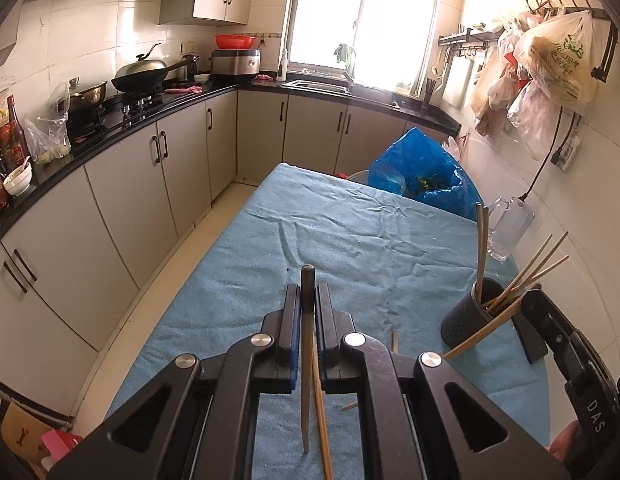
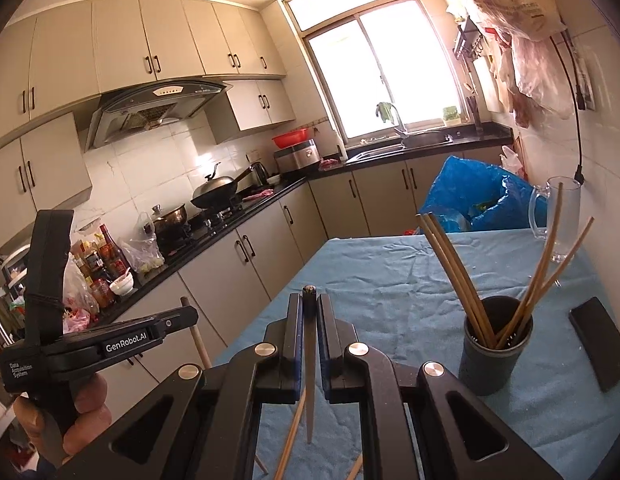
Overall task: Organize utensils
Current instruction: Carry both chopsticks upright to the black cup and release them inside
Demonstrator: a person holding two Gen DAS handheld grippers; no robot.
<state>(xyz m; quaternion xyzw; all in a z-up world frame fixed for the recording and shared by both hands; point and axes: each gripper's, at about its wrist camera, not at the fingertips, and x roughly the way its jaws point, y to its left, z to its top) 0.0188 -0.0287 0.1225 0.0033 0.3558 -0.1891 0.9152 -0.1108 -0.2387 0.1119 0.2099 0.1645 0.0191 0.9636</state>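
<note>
Tools both clamped: left tool [image 1: 308,300] on dark chopstick [image 1: 307,360], right tool [image 2: 309,304] on another [image 2: 310,368]. Holder [image 2: 497,344] at bench's [image 2: 370,280] right; lift, tip vertical, drop in w/o snagging sticks.

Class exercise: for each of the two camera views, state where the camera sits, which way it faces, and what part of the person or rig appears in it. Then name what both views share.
Left wrist view: sits on the left gripper, facing down the blue-clothed table toward the window; the gripper is shut on a dark chopstick, and the right gripper shows at right.
Right wrist view: sits on the right gripper, facing likewise; it is shut on a dark chopstick, and the left gripper and hand show at left.
Shared: table, utensil holder, glass mug.
</note>
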